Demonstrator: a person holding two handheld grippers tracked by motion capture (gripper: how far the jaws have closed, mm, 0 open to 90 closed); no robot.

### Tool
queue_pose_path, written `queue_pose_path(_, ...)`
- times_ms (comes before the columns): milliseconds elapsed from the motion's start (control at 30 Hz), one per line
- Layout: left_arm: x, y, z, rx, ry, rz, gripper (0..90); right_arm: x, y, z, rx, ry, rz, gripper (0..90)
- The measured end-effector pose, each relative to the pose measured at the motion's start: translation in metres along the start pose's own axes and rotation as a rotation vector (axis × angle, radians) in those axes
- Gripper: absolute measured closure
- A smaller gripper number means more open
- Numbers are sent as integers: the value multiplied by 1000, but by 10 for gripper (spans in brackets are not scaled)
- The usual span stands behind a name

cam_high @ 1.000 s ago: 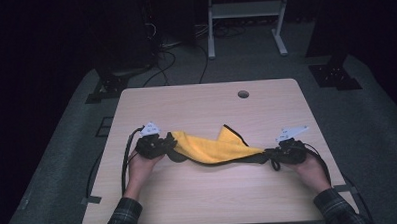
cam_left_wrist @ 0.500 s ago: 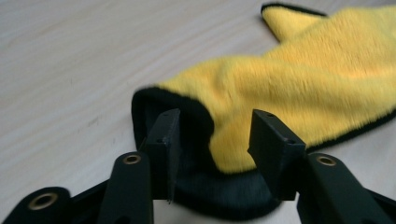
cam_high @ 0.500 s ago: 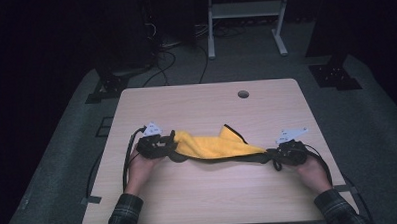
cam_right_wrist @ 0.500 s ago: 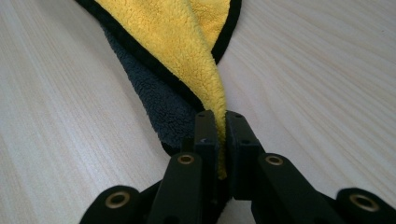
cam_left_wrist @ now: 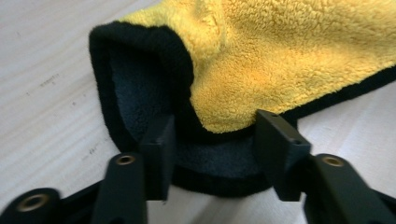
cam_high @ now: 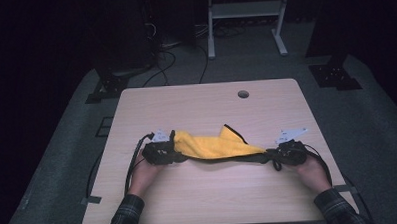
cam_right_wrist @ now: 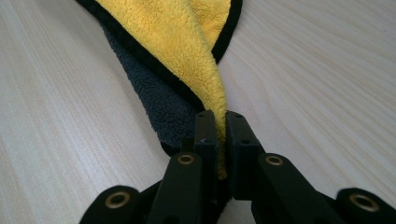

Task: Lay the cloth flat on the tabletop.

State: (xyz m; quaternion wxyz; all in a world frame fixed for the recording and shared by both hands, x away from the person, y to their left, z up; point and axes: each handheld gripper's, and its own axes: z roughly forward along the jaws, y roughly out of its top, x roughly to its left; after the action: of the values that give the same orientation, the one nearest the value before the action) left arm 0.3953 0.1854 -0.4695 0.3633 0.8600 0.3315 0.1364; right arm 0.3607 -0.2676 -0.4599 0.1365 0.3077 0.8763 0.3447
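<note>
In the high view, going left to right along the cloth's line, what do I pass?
Left gripper → yellow cloth → right gripper.

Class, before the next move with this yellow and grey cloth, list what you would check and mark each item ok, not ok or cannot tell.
1. Right gripper shut on the cloth corner: ok, fabric pinched between its jaws.
2. Left gripper gripping the cloth: not ok, jaws stand open around the folded black-edged end.
3. Cloth end lies between the left jaws, ready to be closed on: ok.
4. Cloth flat and spread: not ok, it lies folded and bunched, with one corner sticking up.
5. Table beyond the cloth free of clutter: ok.
6. Right grip firm enough for a pull: cannot tell.
</note>
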Motion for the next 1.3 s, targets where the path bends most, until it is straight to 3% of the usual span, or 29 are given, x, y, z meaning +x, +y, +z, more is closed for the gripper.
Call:
queue_pose_path(133,1,1,-4,-3,-23,-1,759,0,0,-2,-4,-3,6,835)
queue_pose_path(200,1,1,-6,-9,-35,-4,792,0,0,-3,-8,-5,7,835)
queue_pose_path(333,1,4,-15,-34,-45,-7,803,0,0,-5,-18,-13,4,836)
queue_pose_path(500,4,6,-39,-113,-60,-30,813,-2,2,-14,-53,-5,25,838)
queue_pose_path(700,6,11,-61,-184,-53,-38,820,-1,13,-30,-124,-6,28,838)
queue_pose_path(1000,5,28,-91,-314,-36,-85,821,-5,36,-62,-249,-15,37,839)
queue_pose_path(1300,5,54,-129,-462,-22,-20,821,-9,64,-96,-371,-58,12,840)
